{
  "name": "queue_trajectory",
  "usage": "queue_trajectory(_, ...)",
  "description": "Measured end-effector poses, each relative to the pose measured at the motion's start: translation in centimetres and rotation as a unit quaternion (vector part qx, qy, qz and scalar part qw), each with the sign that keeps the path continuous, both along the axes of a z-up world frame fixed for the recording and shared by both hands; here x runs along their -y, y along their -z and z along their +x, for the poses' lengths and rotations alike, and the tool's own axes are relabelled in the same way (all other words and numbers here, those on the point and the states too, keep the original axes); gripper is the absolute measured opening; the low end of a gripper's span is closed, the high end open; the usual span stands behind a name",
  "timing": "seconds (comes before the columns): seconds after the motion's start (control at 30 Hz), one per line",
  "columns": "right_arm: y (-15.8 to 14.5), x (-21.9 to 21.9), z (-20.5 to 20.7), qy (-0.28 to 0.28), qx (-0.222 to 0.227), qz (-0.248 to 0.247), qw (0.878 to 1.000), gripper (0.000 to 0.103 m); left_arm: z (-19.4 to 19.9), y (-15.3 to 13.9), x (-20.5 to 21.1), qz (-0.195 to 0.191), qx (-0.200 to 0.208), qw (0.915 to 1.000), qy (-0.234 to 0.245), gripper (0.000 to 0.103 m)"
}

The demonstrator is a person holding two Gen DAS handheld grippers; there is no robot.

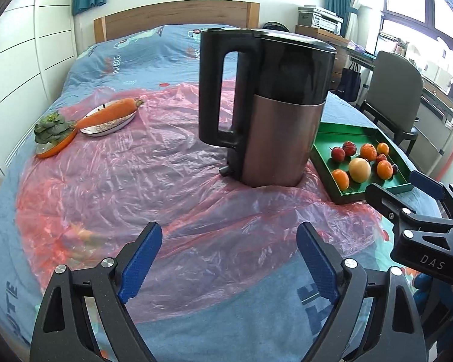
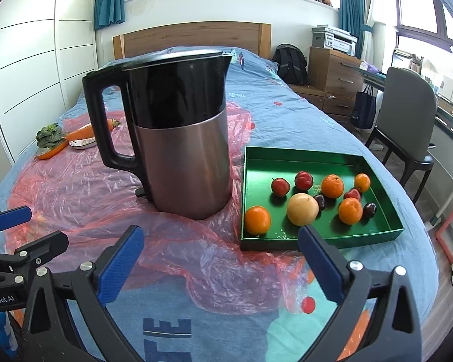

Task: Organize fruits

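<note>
fruits: four oranges (image 2: 257, 220), one pale fruit (image 2: 302, 209).

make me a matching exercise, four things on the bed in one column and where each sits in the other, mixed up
Things:
1. carrot
2. kettle
3. oranges
4. leafy greens

Places:
A. in the green tray
B. upright on the pink plastic sheet
C. on the orange dish
D. across the pale plate

Pairs: 1-D, 2-B, 3-A, 4-C
</note>
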State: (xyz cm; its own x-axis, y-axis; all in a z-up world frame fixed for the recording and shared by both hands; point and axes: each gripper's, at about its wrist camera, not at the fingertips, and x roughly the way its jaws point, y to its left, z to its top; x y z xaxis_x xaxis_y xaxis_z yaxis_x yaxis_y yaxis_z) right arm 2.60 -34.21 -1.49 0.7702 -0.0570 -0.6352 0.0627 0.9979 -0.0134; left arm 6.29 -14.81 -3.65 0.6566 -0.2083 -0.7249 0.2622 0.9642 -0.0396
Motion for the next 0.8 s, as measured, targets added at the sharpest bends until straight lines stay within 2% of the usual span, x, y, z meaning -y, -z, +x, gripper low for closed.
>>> queue_trajectory(0.07,-0.5,-0.9,-0.5,-0.007,0.01,-0.004,1.0,0.103,-0.4,-0.2,-0.8,-0.003,0.004,1.0,-0.008,0.094)
queue_trajectory(0.33,-2.1,-3.9,-1.4,-0.029,0.034,-0.017,0.999,0.103,-1.7,-0.7,-3.1,0.002,0.016,0.9995,-0.027,0.094)
queue_trajectory(0.8,-2.5,-5.2,-1.2,-0.043,0.031,-0.018,0.998,0.103,-2.0,-1.3,-4.7,0.0,0.029,0.9989,-0.037,0.094)
